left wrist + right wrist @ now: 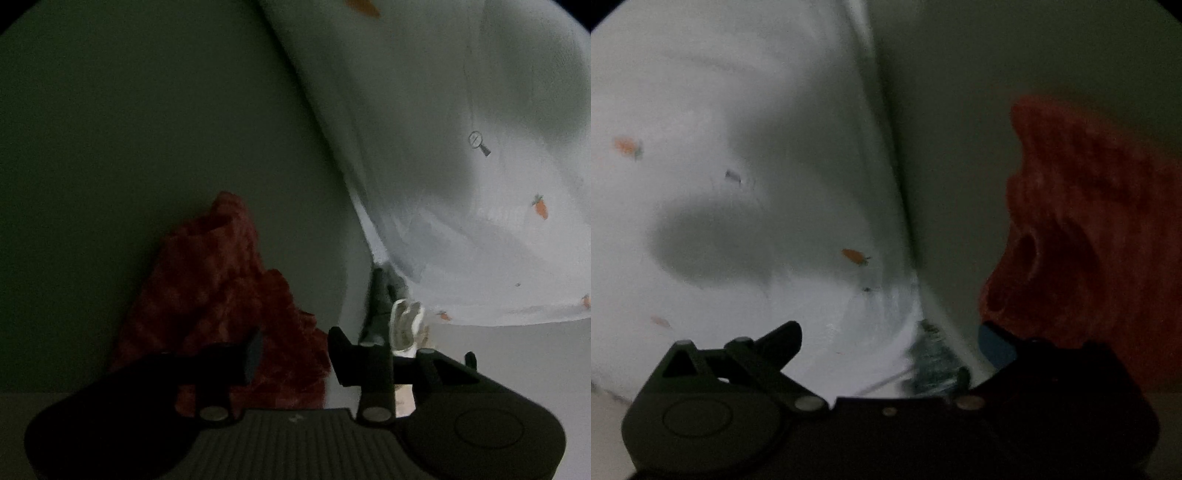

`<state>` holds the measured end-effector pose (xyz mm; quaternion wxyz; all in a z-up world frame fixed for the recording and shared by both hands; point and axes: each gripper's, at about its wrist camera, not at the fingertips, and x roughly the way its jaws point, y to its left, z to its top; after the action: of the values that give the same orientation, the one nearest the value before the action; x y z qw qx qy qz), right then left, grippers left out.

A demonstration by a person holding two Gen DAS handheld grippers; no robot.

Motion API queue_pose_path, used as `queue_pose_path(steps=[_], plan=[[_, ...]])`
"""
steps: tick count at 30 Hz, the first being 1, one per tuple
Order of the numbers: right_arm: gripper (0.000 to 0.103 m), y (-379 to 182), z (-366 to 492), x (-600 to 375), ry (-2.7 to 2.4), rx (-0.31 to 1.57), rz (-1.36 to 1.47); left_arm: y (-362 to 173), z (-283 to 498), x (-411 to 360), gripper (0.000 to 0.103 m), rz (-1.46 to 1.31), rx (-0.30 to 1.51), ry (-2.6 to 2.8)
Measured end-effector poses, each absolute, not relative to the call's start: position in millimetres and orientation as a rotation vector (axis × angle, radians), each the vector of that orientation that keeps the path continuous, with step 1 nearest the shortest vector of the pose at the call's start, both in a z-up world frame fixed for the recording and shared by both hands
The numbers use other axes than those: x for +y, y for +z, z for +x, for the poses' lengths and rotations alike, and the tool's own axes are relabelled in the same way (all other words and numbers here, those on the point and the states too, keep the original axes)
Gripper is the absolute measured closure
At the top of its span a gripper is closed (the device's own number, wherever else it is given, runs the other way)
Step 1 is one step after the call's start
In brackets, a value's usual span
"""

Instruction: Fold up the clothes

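Note:
A white garment printed with small orange carrots [480, 184] fills the upper right of the left wrist view and hangs close to the camera; it also fills the left of the right wrist view [720, 184]. A red checked cloth [221, 295] lies crumpled just beyond my left gripper [295, 350], whose fingers stand apart with nothing between them. The same red cloth [1089, 240] is at the right of the right wrist view. My right gripper [890, 332] has its fingers spread wide, with the white garment's edge running between them. The scene is dim and blurred.
A plain pale surface [147, 147] lies behind both cloths. A dark grey piece with a small white object [404, 325] sits by the left gripper's right finger, under the white garment's lower corner.

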<state>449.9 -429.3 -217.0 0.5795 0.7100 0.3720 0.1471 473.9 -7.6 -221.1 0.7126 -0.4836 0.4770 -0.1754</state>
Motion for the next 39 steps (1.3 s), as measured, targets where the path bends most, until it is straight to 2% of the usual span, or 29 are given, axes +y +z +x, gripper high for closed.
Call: queue_pose_path(steps=[4,8,10,11,16,19,21,23,24,27,31,32,34,35,36,37,39], plan=[[0.002,-194.9,443.4,-424.9,0.206,0.949,1.175,-207.8,476.9,-19.6,0.059,-0.819,1.042,-0.362],[0.019,-180.8,438.7,-403.4,0.163,0.995,0.767,-199.9,482.6,-38.5,0.057,-0.520,1.026,-0.386],[0.027,-180.2,439.5,-393.0,0.141,1.016,0.623,-199.5,490.0,-49.5,0.057,-0.477,1.030,-0.414],[0.034,-181.3,440.0,-389.2,0.127,1.026,0.566,-200.4,492.9,-53.1,0.057,-0.464,1.031,-0.425],[0.043,-185.8,448.1,-371.0,0.113,1.050,0.320,-204.2,501.3,-67.5,0.057,-0.350,1.023,-0.467],[0.066,-190.2,450.6,-362.2,0.135,1.061,0.213,-208.0,503.7,-75.5,0.058,-0.274,1.007,-0.493],[0.089,-191.2,452.5,-359.1,0.145,1.065,0.176,-212.2,507.6,-82.9,0.059,-0.239,0.999,-0.511],[0.097,-190.2,448.1,-360.9,0.158,1.048,0.158,-217.1,511.6,-90.5,0.072,-0.212,1.001,-0.512],[0.099,-188.4,447.2,-362.4,0.163,1.033,0.154,-219.6,513.8,-94.5,0.086,-0.199,1.003,-0.510],[0.100,-180.7,440.4,-372.0,0.162,0.979,0.181,-222.4,515.8,-94.0,0.094,-0.216,0.985,-0.483],[0.100,-183.1,439.7,-385.6,0.130,0.961,0.296,-227.5,521.8,-79.9,0.095,-0.385,0.989,-0.401],[0.097,-185.0,439.5,-388.5,0.120,0.962,0.325,-229.0,523.4,-77.6,0.093,-0.407,1.001,-0.389],[0.085,-183.6,443.2,-382.0,0.086,0.968,0.279,-225.7,522.7,-72.9,0.084,-0.426,1.001,-0.370],[0.070,-182.7,445.2,-378.3,0.068,0.971,0.251,-221.1,520.6,-70.6,0.082,-0.431,0.981,-0.357],[0.050,-182.5,446.0,-371.5,0.048,0.966,0.209,-215.6,518.6,-68.5,0.072,-0.441,0.952,-0.344],[0.044,-180.8,444.2,-367.6,0.026,0.953,0.160,-209.8,515.5,-63.4,0.060,-0.460,0.914,-0.332],[0.039,-179.8,443.0,-364.4,0.012,0.950,0.107,-200.4,508.1,-48.6,0.045,-0.511,0.848,-0.315]])
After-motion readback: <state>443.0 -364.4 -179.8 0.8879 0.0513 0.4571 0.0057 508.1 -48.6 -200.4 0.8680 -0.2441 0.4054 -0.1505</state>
